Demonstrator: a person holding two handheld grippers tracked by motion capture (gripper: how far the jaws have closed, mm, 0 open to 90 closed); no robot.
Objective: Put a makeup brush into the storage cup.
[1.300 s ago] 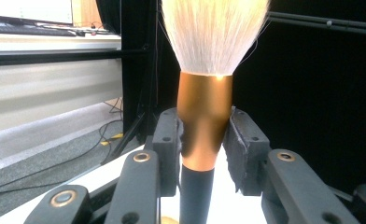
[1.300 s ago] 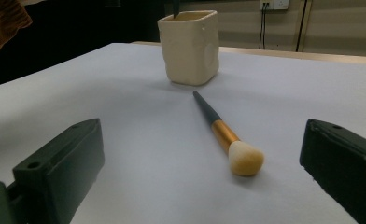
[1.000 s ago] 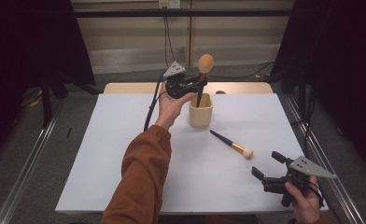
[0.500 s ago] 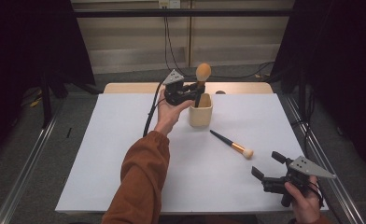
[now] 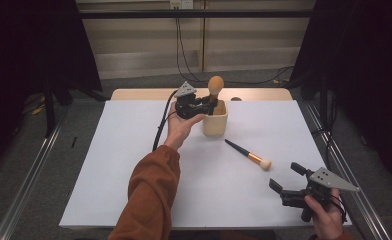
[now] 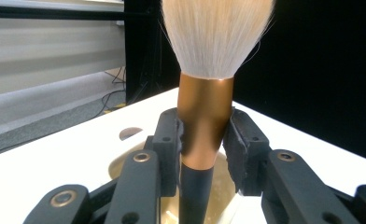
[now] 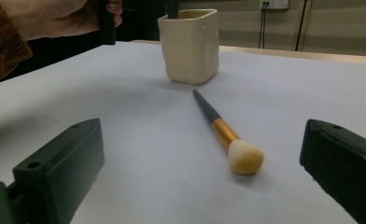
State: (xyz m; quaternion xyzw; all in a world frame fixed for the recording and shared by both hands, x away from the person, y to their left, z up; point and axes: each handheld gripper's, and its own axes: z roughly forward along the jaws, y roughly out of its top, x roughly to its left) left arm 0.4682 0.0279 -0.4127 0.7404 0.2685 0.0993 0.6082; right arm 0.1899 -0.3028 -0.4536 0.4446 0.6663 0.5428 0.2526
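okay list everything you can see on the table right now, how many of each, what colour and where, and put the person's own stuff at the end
Big brush: one, pale bristles, copper collar, black handle; upright, handle down in the cup, clamped at the collar.
Small brush: one, black handle, gold collar, cream tip; lying flat on the table between the cup and the right gripper.
Cup: one, cream, squarish; far middle of the table.
Table: one, white top with a wooden far edge.
Cables: several, black, on the wall and floor behind.
Left gripper: one, black, shut on the big brush above the cup.
Right gripper: one, black, open, near right corner, aimed at the small brush.
Sleeve: one, rust orange, left arm.
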